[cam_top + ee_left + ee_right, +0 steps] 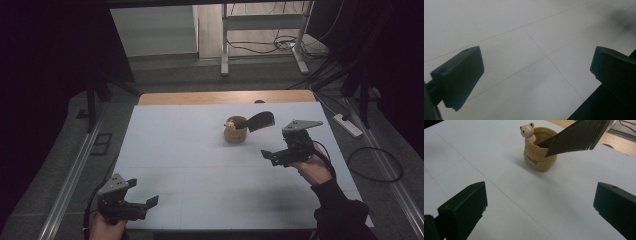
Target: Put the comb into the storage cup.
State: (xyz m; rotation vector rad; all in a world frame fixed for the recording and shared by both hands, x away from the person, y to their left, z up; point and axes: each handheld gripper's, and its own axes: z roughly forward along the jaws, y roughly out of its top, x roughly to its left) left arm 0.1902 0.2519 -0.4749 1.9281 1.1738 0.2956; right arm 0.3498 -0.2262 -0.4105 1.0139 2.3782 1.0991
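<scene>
The left gripper [141,202] sits nearest the high camera, at the table's near left corner, held from below by the person's left hand [102,227]. Its two black jaws stand wide apart with nothing between them. In the left gripper view, bare white table [529,62] with thin seam lines shows in the gap between the jaws, and the table's dark edge runs under the right-hand jaw.

There are two grippers, each with two jaws, one tan cup [235,131], one small bear figure [527,131] on the cup's rim, and one dark comb [261,120].

The right gripper [276,152] is held above the table at the right, the right hand [316,169] wrapped around its back and a dark sleeve [342,210] coming in from the bottom edge. The forearm slants up and leftward, so the jaws are aimed left and away from the person, toward the cup. These jaws too are spread wide and grip nothing.

In the right gripper view the cup stands upright ahead of the jaws, roughly on the line between them and well beyond their tips, not touching either one. The bear is on the rim's side nearer the left-hand jaw. The comb [576,136] stands in the cup with one end down inside it; its long axis tilts up and away toward the right-hand jaw's side, the free end well clear of the rim. Its teeth point downward, toward the table.
</scene>
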